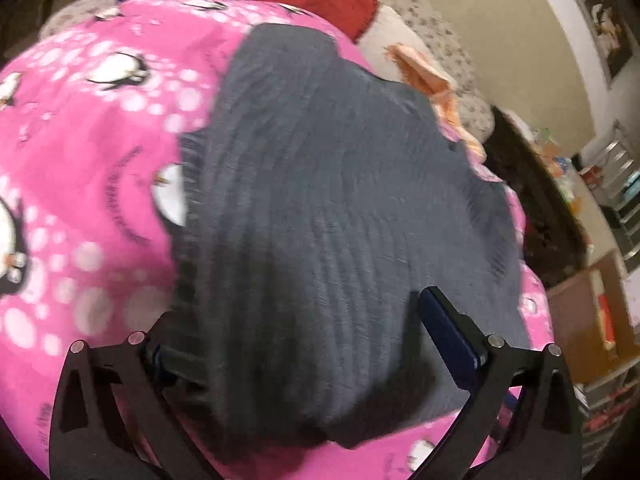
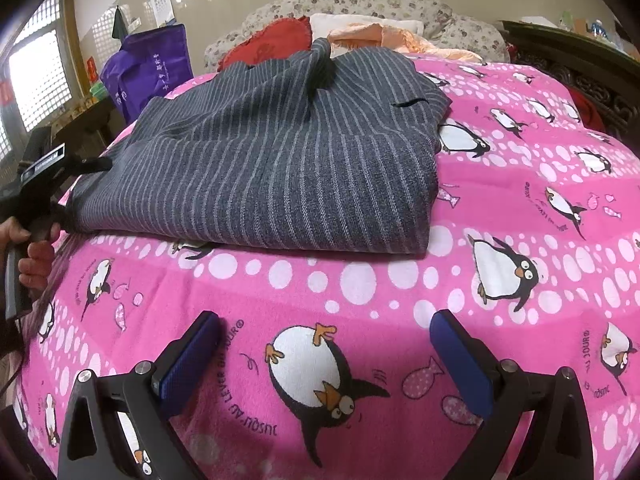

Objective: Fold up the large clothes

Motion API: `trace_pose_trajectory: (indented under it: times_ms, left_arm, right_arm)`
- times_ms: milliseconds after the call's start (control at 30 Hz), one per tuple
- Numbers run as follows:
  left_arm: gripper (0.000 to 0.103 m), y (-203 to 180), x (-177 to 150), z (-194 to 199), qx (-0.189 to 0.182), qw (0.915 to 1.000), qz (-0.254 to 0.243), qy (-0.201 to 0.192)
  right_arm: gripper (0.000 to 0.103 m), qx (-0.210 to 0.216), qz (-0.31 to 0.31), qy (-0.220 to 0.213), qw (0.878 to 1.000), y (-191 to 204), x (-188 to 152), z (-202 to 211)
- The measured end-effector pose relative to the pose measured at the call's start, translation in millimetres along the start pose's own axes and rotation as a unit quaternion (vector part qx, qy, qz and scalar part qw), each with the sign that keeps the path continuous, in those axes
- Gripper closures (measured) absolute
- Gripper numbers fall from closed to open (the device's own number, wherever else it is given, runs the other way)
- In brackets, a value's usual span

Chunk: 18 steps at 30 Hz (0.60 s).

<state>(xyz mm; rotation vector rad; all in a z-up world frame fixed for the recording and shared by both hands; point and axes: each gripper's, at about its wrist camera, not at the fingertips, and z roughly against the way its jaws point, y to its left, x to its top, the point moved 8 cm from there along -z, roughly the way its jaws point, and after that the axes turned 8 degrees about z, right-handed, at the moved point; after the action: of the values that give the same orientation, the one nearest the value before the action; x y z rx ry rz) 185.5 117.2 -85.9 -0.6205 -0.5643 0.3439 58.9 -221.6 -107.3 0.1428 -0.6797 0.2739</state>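
A grey striped garment [image 2: 260,160] lies folded on the pink penguin bedsheet [image 2: 360,300]. In the left wrist view the same garment [image 1: 320,200] fills the middle, blurred. My left gripper [image 1: 296,332] is open with its jaws spread around the garment's near edge; the left finger is partly hidden under the cloth. It also shows in the right wrist view [image 2: 86,170] at the garment's left edge, held by a hand. My right gripper [image 2: 324,356] is open and empty above the bare sheet, in front of the garment and apart from it.
A red cushion [image 2: 268,46], a white pillow and an orange cloth [image 2: 384,36] lie at the bed's head. A purple bag [image 2: 148,68] stands at the back left. A dark carved wooden headboard [image 2: 580,68] and cluttered shelves are on the right.
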Motion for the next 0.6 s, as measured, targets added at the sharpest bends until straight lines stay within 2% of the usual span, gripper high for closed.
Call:
trace_pose_trajectory:
  times_ms: [67,200,267,333,367,467,533,600]
  left_arm:
    - [0.001,-4.6,-11.1,5.0,-0.02,0.9998,-0.004,0.009]
    - [0.007,6.6,-9.0,10.0,-0.024,0.9997,0.01,-0.002]
    - [0.007,8.7,-3.5,8.3,-0.028,0.9994,0.019,-0.009]
    - [0.007,5.6,-4.8,5.8,-0.013,0.9998,0.001,-0.013]
    - [0.007,2.8,-6.3,4.6,-0.004,0.9998,-0.014,-0.017]
    - [0.007,0.8,-13.6,4.8,0.004,0.9986,-0.041,-0.032]
    - [0.007,2.5,-13.7,5.7,-0.003,0.9987,-0.035,-0.037]
    - [0.006,3.7,-12.1,4.5,-0.011,0.9988,-0.03,-0.038]
  right_arm:
    - [0.001,0.016,-0.015,0.008,1.0,-4.5,3.3,6.7]
    - [0.004,0.087,-0.098,-0.036,0.991,-32.6,19.1,25.6]
    - [0.017,0.145,-0.155,-0.043,0.976,-45.4,25.4,21.7]
    - [0.026,0.208,-0.2,-0.035,0.957,-48.9,29.7,9.0]
    - [0.029,0.226,-0.222,-0.028,0.948,-52.8,30.7,-1.4]
    - [0.031,0.247,-0.263,-0.039,0.932,-64.6,36.0,-19.4]
    - [0.031,0.253,-0.278,-0.05,0.925,-71.5,41.3,-22.4]
    - [0.039,0.252,-0.308,-0.057,0.916,-81.9,40.8,-22.7]
